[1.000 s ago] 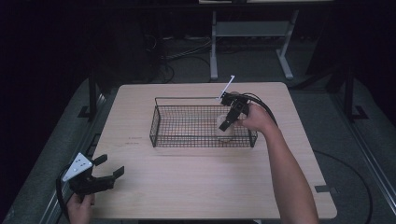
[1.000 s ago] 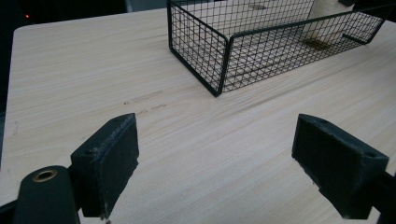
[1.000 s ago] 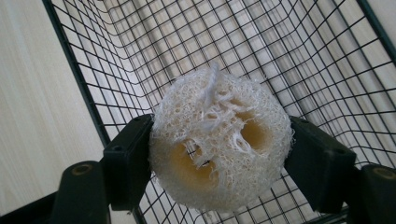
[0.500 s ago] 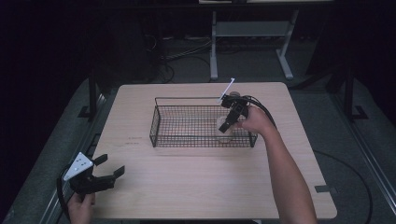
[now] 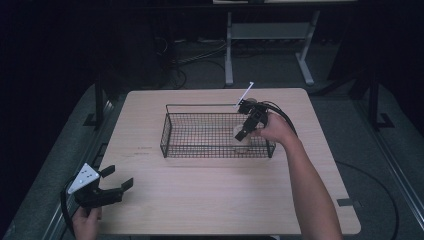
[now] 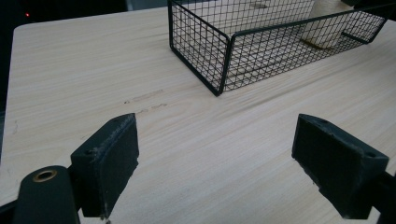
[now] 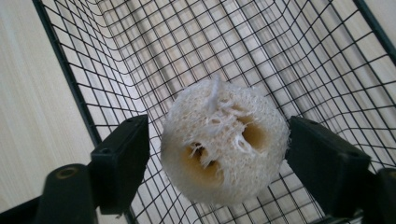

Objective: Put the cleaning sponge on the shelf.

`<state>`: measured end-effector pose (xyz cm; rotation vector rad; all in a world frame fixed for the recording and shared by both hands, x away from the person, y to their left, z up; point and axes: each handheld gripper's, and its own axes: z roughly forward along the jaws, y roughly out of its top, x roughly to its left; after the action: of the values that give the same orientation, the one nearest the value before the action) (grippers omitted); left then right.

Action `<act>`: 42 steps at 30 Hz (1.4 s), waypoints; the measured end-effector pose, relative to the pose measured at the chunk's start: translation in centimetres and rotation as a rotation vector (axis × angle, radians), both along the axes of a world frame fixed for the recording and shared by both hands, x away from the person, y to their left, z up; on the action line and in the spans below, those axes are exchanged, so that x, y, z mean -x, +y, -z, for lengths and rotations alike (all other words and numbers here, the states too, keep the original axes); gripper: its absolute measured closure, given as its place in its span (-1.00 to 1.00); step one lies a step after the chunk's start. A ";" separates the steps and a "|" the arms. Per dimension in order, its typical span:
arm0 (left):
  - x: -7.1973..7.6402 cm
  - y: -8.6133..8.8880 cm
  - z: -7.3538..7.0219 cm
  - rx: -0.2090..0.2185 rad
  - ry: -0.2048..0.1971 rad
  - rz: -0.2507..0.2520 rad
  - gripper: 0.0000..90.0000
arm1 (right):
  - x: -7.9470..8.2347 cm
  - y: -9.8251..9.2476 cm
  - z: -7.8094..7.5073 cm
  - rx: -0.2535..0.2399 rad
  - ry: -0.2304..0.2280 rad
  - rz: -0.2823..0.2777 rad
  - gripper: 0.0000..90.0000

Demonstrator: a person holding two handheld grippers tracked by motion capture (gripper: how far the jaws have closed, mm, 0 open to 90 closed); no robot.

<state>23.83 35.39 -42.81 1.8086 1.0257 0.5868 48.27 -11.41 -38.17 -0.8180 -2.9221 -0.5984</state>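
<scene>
At the table's [image 5: 210, 200] near left corner the left gripper [image 5: 116, 181] is held low in the person's left hand [image 5: 86, 223], its jaws spread wide with only bare wood between them (the left gripper view shows this plainly). It is well apart from everything else.

Toward the middle and far side stands a black wire basket [image 5: 172, 135], long side across the table.

At the basket's right end the right gripper [image 5: 241, 136] reaches down inside, held by the right hand [image 5: 274, 129]. In the right gripper view a pale, round loofah [image 7: 224, 147] sits between its jaws, holes facing the camera; the jaws are parted, with a gap on the left side and the right pad close to or just touching it (I cannot tell which). The loofah rests in the right end of the basket, near its front wall.
</scene>
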 end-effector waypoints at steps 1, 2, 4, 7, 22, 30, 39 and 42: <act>0.0 0.0 0.0 0.000 0.000 0.000 -0.69 | 0.0 0.0 0.0 0.000 0.000 0.000 -0.54; 0.0 0.0 0.0 0.000 -0.001 0.001 -0.69 | 0.2 -0.1 -0.3 0.002 -0.010 0.004 -0.57; 0.0 0.0 0.0 0.000 -0.001 0.001 -0.69 | 0.3 -0.2 -0.5 0.000 -0.012 0.006 -0.57; 0.1 -0.1 0.0 -0.001 0.000 0.004 -0.69 | 0.6 -0.4 -1.1 -0.001 -0.022 0.008 -0.60; 0.2 -0.1 0.0 -0.001 -0.003 0.005 -0.69 | 2.4 -1.6 -3.4 -0.025 -0.066 0.004 -0.60; 0.1 -0.1 -0.1 -0.005 -0.003 0.008 -0.69 | 3.6 -2.2 -4.0 -0.022 -0.074 -0.009 -0.60; 0.1 -0.2 -0.1 -0.006 -0.003 0.010 -0.69 | 4.9 -2.9 -4.3 -0.021 -0.085 -0.018 -0.60; 0.1 -0.2 -0.1 -0.006 -0.003 0.009 -0.69 | 5.2 -3.0 -4.4 -0.024 -0.084 -0.021 -0.60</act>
<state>23.70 35.15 -42.75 1.8161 1.0145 0.5869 43.03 -14.42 -33.82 -0.7775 -2.9877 -0.6815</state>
